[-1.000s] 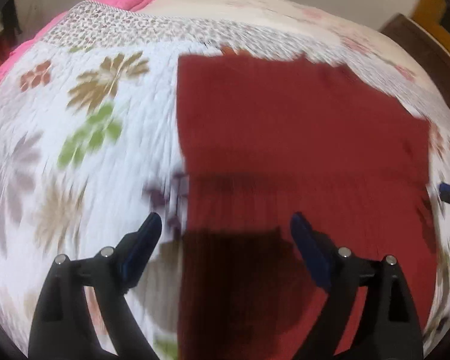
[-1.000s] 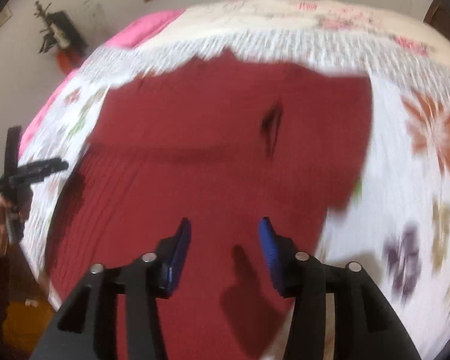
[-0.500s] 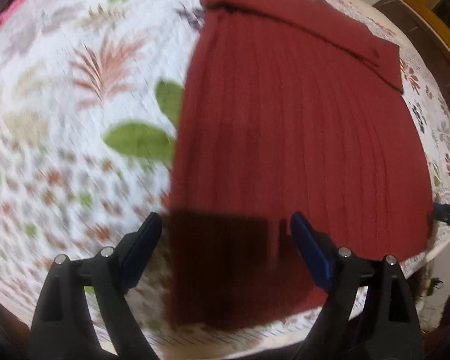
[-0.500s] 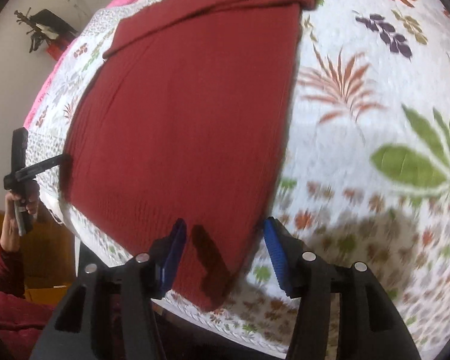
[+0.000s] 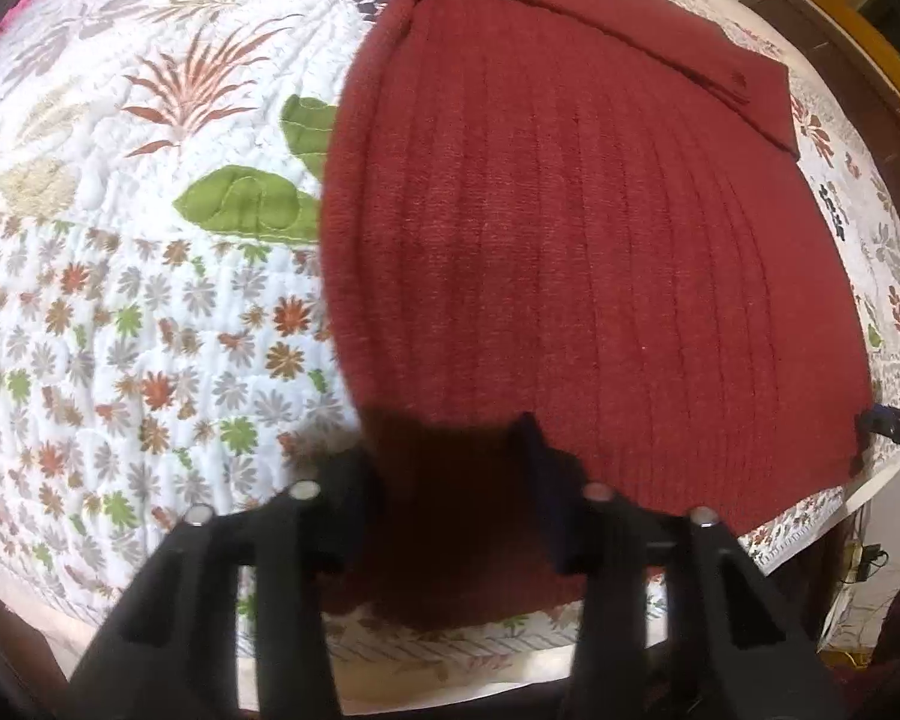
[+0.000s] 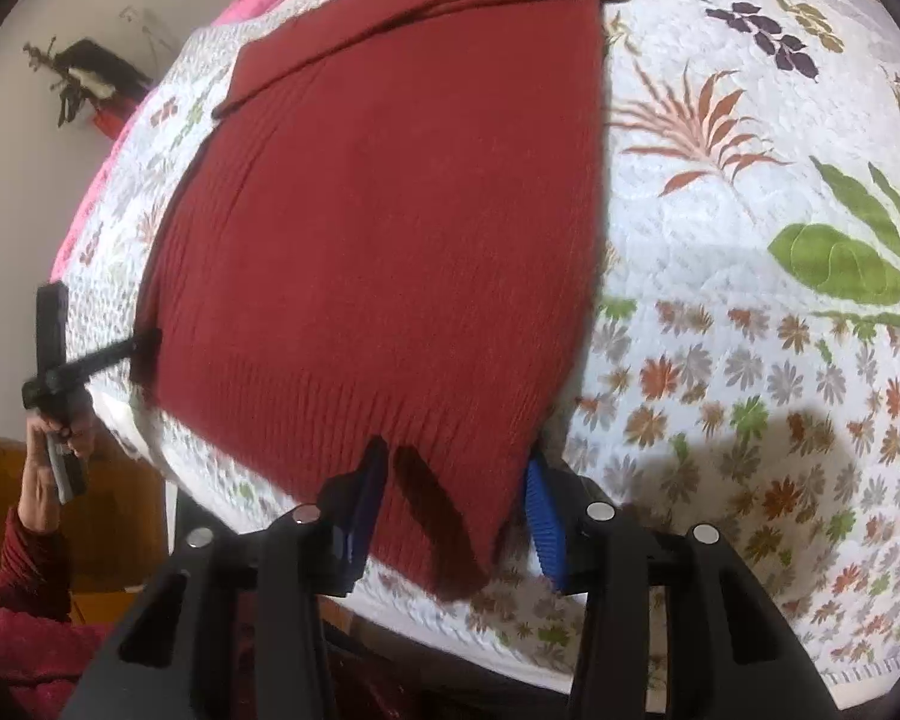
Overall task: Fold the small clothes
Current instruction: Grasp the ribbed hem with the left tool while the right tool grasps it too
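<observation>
A dark red ribbed knit garment [image 5: 582, 252] is lying flat on a bed covered by a floral quilt [image 5: 120, 300], its hem reaching the bed's near edge. At 12 o'clock in both wrist views a band of the same fabric is lying folded across the top, so one fold looks already made; the main body is lying unfolded, and I judge most of the folding is left.

The left hand-held gripper [image 5: 450, 468] is straddling the hem's left corner at 6 o'clock with its jaws wide apart, gripping nothing. The right hand-held gripper [image 6: 456, 498] is likewise spread open around the opposite hem corner, blue pads on either side of the cloth, not yet pinching. Both seem poised to take the hem.

In the right view, the person's hand [image 6: 60, 420] and red sleeve are showing at 8 o'clock. Beyond the bed, a wall and some dark clutter sit at 10 o'clock. Nothing is lying on the garment to block lifting.
</observation>
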Tool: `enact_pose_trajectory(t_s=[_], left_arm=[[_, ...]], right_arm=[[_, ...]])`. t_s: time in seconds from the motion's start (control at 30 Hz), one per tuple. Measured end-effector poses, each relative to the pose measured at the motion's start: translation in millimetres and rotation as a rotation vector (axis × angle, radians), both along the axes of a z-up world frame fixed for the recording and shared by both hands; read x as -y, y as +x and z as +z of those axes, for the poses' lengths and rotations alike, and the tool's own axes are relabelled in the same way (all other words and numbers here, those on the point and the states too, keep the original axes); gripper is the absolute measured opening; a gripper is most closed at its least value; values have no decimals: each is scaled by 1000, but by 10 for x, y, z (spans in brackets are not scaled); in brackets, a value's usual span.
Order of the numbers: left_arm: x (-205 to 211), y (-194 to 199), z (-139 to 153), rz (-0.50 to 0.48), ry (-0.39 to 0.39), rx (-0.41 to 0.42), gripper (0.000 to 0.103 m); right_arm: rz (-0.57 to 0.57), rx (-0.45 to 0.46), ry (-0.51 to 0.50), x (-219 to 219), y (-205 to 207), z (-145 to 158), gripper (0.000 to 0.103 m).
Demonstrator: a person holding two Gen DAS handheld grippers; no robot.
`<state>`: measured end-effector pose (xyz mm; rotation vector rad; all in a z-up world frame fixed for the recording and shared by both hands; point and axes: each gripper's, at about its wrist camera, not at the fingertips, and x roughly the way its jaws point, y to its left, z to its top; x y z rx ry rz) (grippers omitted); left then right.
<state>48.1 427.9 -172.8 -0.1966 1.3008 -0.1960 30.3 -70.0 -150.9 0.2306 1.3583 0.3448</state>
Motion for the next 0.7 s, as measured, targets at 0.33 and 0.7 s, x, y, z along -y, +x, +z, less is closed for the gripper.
enact_pose_trajectory(t_s=[0.33, 0.7], left_arm=[[25, -93, -18, -9, 45, 8, 24], [-303, -36, 701, 75, -188, 165, 6]], right_arm=[[4, 5, 16, -58, -116, -75, 11], [1, 150, 259, 141, 6, 593, 6]])
